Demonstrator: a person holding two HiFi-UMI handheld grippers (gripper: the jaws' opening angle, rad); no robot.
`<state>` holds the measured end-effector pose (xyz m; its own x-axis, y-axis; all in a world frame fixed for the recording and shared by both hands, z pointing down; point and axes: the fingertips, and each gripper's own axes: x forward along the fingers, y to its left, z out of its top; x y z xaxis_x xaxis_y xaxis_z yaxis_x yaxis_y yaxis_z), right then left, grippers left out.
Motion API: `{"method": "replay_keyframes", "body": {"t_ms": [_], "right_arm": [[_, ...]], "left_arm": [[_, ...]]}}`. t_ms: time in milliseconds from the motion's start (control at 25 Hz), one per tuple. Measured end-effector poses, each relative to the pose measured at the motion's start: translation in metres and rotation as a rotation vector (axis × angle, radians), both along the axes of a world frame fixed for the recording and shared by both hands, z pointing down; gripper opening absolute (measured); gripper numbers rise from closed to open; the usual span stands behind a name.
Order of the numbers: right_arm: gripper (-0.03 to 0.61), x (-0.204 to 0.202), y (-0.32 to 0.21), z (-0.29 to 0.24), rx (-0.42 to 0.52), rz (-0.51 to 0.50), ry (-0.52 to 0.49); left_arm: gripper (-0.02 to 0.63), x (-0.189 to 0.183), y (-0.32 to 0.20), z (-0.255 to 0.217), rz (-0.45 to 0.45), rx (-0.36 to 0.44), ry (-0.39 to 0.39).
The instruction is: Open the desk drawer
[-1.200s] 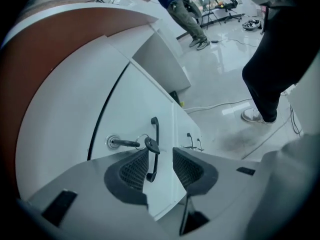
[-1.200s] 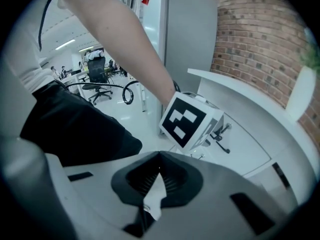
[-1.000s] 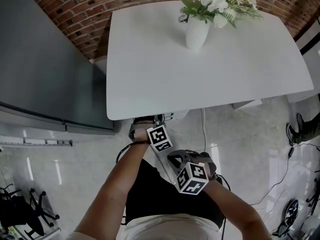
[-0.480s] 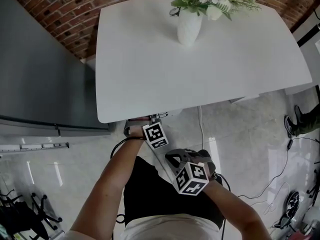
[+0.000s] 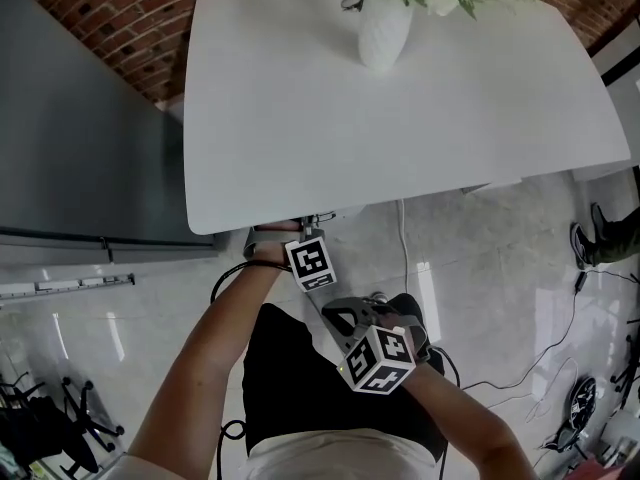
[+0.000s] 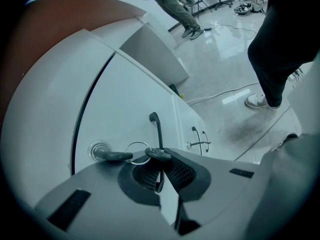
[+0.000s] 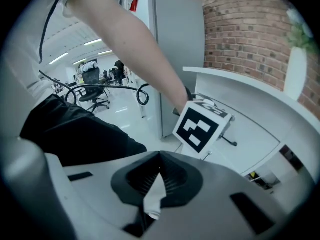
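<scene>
Under the front edge of the desk (image 5: 400,138), near its left corner, the left gripper (image 6: 159,156) has just been closing its jaws and now clamps the handle (image 6: 158,134) of the drawer (image 6: 125,104), with the dark bar running between its pads. Just beside the handle a key (image 6: 114,156) sits in the lock, a ring hanging from it. The right gripper (image 7: 159,160) hangs lower, near the person's lap, its jaws pressed together on nothing. A vase (image 5: 384,30) stands at the desk's far edge.
</scene>
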<state>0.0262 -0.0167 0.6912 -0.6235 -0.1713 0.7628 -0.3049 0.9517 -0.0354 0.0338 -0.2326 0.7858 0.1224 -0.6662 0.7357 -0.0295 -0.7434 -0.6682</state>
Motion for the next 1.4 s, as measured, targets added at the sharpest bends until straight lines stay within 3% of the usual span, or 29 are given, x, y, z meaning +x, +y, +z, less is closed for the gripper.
{"method": "replay_keyframes", "body": {"t_ms": [520, 1400], "right_arm": [[0.015, 0.007, 0.001, -0.001, -0.029, 0.018, 0.008], [0.015, 0.046, 0.064, -0.019, -0.169, 0.002, 0.048]], "left_arm": [[0.014, 0.006, 0.033, -0.001, -0.022, -0.07, 0.037], [0.011, 0.017, 0.107, -0.007, -0.035, -0.16, 0.039]]}}
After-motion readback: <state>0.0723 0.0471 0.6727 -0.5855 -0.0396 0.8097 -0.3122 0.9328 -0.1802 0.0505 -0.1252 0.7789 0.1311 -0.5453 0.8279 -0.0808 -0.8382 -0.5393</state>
